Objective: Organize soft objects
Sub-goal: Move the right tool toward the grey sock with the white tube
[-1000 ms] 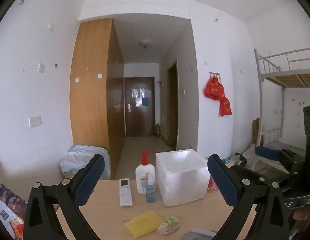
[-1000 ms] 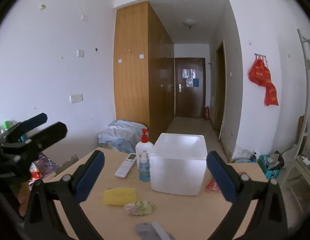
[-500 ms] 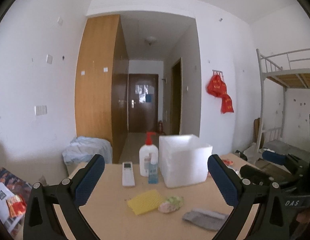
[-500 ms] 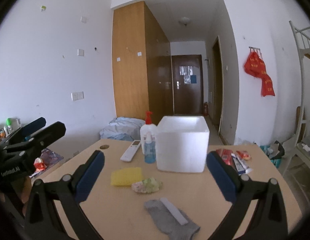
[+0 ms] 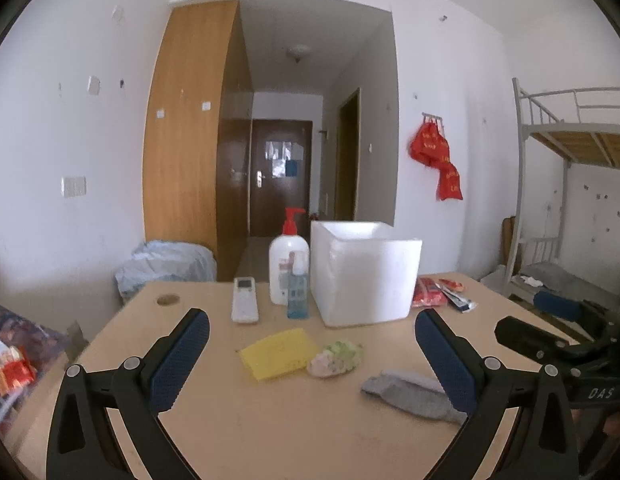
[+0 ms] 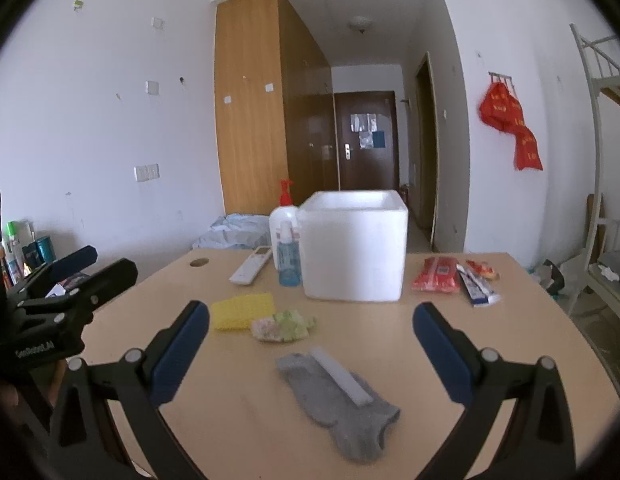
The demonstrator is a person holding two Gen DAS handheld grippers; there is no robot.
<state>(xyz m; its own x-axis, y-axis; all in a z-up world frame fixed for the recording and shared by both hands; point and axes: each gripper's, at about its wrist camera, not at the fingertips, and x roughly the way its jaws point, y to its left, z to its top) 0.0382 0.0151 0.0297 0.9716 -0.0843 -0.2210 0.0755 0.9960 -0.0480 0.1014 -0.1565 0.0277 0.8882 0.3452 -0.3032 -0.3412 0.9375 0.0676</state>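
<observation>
A yellow sponge (image 5: 277,353) (image 6: 242,310), a pale green-pink crumpled cloth (image 5: 336,358) (image 6: 283,325) and a grey sock (image 5: 413,396) (image 6: 338,392) lie on the wooden table (image 5: 270,432). A white foam box (image 5: 363,276) (image 6: 354,250) stands open behind them. My left gripper (image 5: 310,356) is open and empty, above the table's near side facing the sponge and cloth. My right gripper (image 6: 310,350) is open and empty, just short of the sock.
A remote (image 5: 244,304), a pump bottle (image 5: 289,266) and a small blue bottle (image 5: 297,295) stand left of the box. Red packets (image 6: 437,279) and sachets (image 6: 475,283) lie to its right. A bunk bed (image 5: 569,208) stands at far right.
Both views have tilted down and pulled back, so more of the table shows. The sock and the packets have come into view. Both grippers stayed open.
</observation>
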